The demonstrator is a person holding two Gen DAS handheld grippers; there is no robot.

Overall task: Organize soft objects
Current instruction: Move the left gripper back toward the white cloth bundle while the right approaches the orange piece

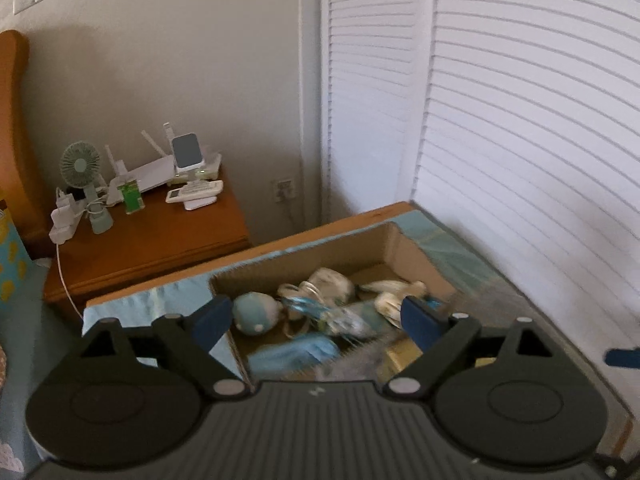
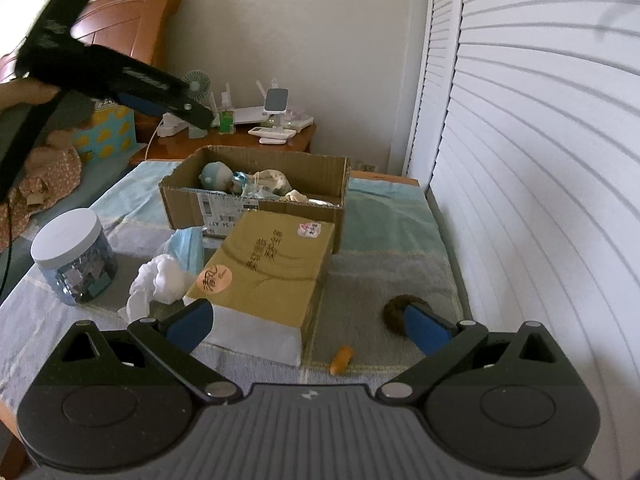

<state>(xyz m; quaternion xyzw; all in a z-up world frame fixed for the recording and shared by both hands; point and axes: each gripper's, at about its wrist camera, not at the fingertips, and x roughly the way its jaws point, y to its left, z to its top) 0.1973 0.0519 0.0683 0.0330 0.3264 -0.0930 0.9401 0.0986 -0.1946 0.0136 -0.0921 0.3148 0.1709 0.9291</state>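
Both sets of tongs are spread wide with nothing in them. The left tongs (image 1: 316, 318) hang over the open cardboard box (image 2: 256, 200), which already has a round blue plush (image 1: 254, 312), some pale soft bits and a blue face mask (image 1: 294, 354) inside. It's blurry in there, so I can't sort out what each piece is.

The right tongs (image 2: 308, 326) sit lower over the surface (image 2: 380, 276). Leftovers out here: another blue mask (image 2: 186, 246) and crumpled white tissue (image 2: 158, 280) squeezed between the lidded jar (image 2: 74, 256) and the closed tan box (image 2: 272, 268), plus a brown scrunchie-looking ring (image 2: 400, 308) half hidden behind the right pad.

All of it is probably featherlight and squishy, so I'd pinch the bunched middle. The ring should want a bite across its band.

The small orange thing (image 2: 341, 358)? No idea.
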